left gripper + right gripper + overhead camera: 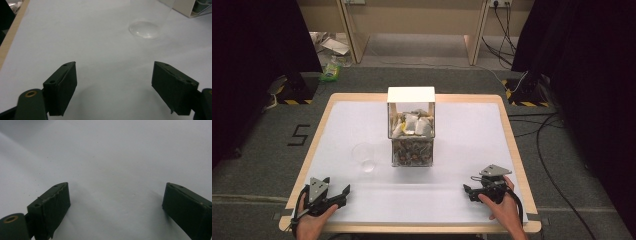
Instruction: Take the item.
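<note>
A clear plastic box with a white lid stands at the middle of the table, holding pale sachets above and darker round pieces below. A clear empty cup stands just left of it; its base lies ahead of my left gripper. My left gripper rests open near the front left edge, nothing between its jaws. My right gripper rests open near the front right, its jaws wide apart over bare white surface.
The table has a white top with a wooden rim. Grey carpet surrounds it, with cables at the right and a green packet on the floor at the back left. Black curtains hang at both sides.
</note>
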Action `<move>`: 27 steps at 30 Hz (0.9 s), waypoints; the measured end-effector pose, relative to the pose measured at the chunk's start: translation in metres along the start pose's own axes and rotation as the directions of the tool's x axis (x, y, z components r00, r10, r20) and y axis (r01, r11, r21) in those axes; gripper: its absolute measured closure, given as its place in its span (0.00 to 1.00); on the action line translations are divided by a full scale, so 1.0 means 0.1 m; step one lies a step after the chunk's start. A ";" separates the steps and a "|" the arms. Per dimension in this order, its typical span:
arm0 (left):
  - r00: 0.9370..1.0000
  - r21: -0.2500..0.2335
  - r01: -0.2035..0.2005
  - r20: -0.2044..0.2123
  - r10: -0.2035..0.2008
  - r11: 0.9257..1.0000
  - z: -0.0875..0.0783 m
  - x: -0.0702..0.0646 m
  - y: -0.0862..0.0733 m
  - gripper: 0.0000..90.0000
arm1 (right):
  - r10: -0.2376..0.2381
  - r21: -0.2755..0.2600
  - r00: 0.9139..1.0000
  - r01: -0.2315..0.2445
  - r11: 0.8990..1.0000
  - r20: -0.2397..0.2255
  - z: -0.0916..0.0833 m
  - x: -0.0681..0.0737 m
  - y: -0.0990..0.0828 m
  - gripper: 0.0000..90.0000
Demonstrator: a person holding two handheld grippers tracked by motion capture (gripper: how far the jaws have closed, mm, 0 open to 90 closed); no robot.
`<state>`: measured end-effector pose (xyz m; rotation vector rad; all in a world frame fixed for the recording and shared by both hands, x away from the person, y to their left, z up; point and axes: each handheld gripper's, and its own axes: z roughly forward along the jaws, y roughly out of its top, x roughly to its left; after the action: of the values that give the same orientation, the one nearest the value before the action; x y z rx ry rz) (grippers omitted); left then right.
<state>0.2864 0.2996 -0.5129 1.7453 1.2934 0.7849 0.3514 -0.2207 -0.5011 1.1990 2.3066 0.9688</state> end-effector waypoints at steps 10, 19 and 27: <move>0.998 -0.036 0.010 0.058 -0.007 0.999 -0.07 -0.10 0.14 0.25 | 0.000 0.000 1.000 0.000 1.000 0.000 0.00 0.00 0.00 0.09; 0.993 -0.066 0.018 0.118 -0.010 0.998 -0.15 -0.23 0.31 0.29 | 0.000 -0.001 1.000 0.000 1.000 -0.001 0.00 0.00 0.00 0.09; 0.982 -0.127 0.021 0.187 0.003 0.992 -0.32 -0.38 0.65 0.33 | 0.000 -0.001 1.000 0.000 1.000 -0.001 0.00 0.00 0.00 0.09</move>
<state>0.2780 0.2608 -0.4413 1.6661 1.1007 0.6671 0.3516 -0.2207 -0.5011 1.1989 2.3066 0.9704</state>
